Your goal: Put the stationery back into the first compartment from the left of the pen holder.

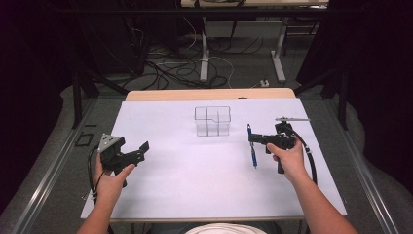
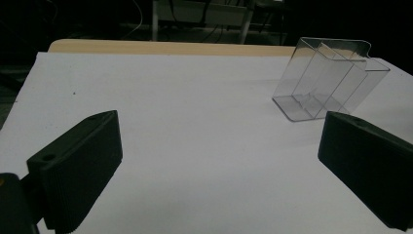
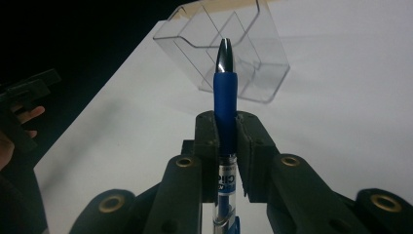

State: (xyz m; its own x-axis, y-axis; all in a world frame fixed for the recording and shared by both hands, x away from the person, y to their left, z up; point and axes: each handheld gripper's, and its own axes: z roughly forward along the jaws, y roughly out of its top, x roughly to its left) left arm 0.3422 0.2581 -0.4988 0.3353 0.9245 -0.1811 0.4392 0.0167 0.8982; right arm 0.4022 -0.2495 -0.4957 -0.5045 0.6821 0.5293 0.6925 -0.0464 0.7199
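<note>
Clamped in the right gripper [image 3: 226,141], the blue pen [image 3: 225,92] was carried; alignment over the clear organizer [image 3: 229,48] was required next.

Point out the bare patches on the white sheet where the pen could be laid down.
The widest bare patch lies between the left gripper and the pen held in the right gripper, in front of the clear organizer. The white sheet left of the organizer is bare too. It is crowded around the right gripper.
</note>
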